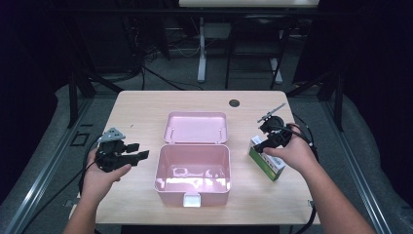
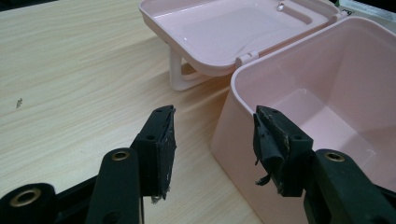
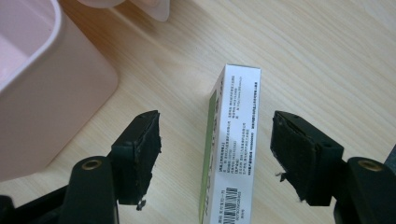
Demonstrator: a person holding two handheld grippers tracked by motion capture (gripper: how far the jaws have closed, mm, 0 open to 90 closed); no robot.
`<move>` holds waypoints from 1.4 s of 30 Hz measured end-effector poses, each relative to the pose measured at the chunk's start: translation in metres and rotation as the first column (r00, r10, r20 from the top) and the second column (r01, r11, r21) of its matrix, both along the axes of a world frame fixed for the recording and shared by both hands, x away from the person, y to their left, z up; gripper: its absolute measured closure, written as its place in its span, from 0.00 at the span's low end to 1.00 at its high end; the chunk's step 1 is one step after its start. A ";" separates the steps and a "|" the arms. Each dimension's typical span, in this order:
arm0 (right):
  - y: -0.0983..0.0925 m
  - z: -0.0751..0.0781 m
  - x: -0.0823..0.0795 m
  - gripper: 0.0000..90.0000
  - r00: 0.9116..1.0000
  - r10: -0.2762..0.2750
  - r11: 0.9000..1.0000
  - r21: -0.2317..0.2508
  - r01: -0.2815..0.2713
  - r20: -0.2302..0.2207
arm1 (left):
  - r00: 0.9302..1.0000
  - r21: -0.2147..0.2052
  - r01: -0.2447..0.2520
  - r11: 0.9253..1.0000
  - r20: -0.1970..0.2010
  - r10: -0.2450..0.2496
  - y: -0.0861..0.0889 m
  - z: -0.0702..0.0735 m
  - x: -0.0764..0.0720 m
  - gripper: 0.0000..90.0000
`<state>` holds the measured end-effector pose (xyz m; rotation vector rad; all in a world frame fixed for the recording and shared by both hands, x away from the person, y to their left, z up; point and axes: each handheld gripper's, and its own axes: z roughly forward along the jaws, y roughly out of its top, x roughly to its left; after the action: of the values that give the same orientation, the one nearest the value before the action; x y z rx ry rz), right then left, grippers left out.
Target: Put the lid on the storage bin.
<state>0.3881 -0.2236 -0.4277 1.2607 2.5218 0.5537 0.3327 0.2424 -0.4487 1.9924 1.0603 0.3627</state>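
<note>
A pink plastic box [image 1: 193, 168] stands open at the table's middle, its lid [image 1: 196, 127] laid back behind it. The box [image 2: 322, 107] fills the right of the left gripper view, and its corner [image 3: 42, 88] shows at the left of the right gripper view. A white and green carton [image 1: 267, 158] lies right of the box. My right gripper [image 1: 267, 141] hovers over the carton [image 3: 233, 149], open, its jaws straddling it without touching. My left gripper [image 1: 139, 151] is open and empty, held left of the box; in its own view [image 2: 212, 149] the jaws point at the box's near corner.
The light wooden table [image 1: 141, 109] has a round cable hole [image 1: 234, 103] at the back. Black cables trail from both grippers off the table edges. Dark floor, table legs and frames stand beyond the far edge.
</note>
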 end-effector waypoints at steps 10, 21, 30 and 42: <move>0.001 -0.007 0.009 0.37 0.998 -0.014 1.000 -0.028 0.012 -0.057 | 1.000 0.006 0.007 1.000 -0.005 -0.007 0.001 0.000 0.001 0.54; 0.003 -0.010 0.012 0.37 0.993 -0.015 0.997 -0.076 0.006 -0.120 | 1.000 0.002 0.004 1.000 -0.010 -0.004 0.002 -0.001 0.001 0.54; 0.003 -0.017 0.018 0.38 0.988 -0.019 0.995 -0.105 0.002 -0.156 | 1.000 0.002 -0.003 1.000 -0.013 0.003 0.004 -0.001 -0.001 0.54; 0.003 -0.030 0.023 0.41 0.975 -0.046 0.988 -0.156 0.011 -0.217 | 1.000 -0.002 -0.013 1.000 -0.011 0.013 0.006 -0.002 -0.001 0.54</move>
<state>0.4115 -0.2206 -0.4578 1.3640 2.6586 0.2163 0.3321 0.2485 -0.4505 1.9888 1.0800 0.3583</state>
